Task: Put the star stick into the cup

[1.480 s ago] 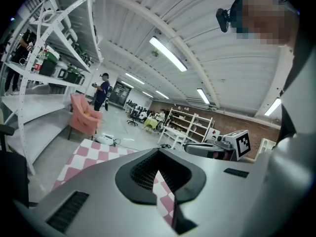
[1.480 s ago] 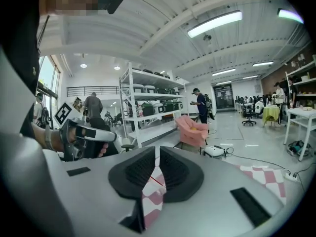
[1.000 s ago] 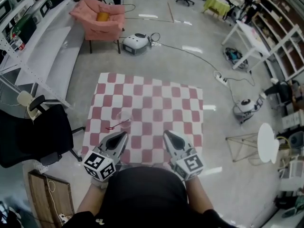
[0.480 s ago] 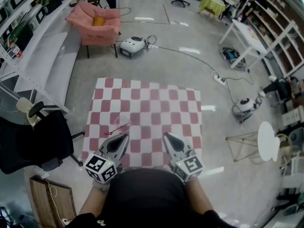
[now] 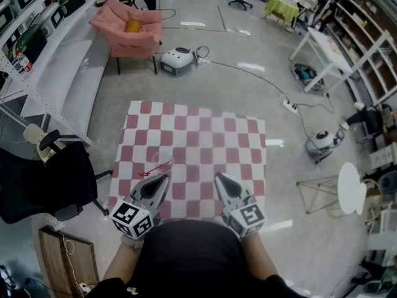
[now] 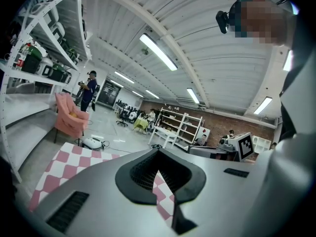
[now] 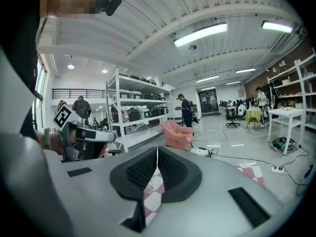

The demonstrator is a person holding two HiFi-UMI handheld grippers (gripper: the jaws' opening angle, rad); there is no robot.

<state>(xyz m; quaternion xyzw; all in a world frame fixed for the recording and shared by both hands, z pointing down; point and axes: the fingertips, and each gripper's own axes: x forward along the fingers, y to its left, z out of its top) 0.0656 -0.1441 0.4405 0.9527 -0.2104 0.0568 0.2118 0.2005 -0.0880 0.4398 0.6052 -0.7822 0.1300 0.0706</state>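
A red-and-white checkered table [image 5: 205, 135] lies in front of me in the head view. The thin red star stick [image 5: 154, 168] lies flat near its left front part. Just beyond the stick's far end stands a clear cup [image 5: 164, 156], only faintly visible. My left gripper [image 5: 164, 179] is at the front edge, its tips a little short of the stick and apart from it. My right gripper [image 5: 218, 179] is level with it, further right. Both are shut with nothing between them, as the left gripper [image 6: 158, 154] and right gripper [image 7: 157, 149] views show.
A black office chair [image 5: 43, 179] stands close to the table's left side. A pink armchair [image 5: 127, 30] and a white floor appliance [image 5: 177, 58] are beyond the table. A cable with a power strip [image 5: 288, 103] and a round white stool [image 5: 349, 188] are on the right.
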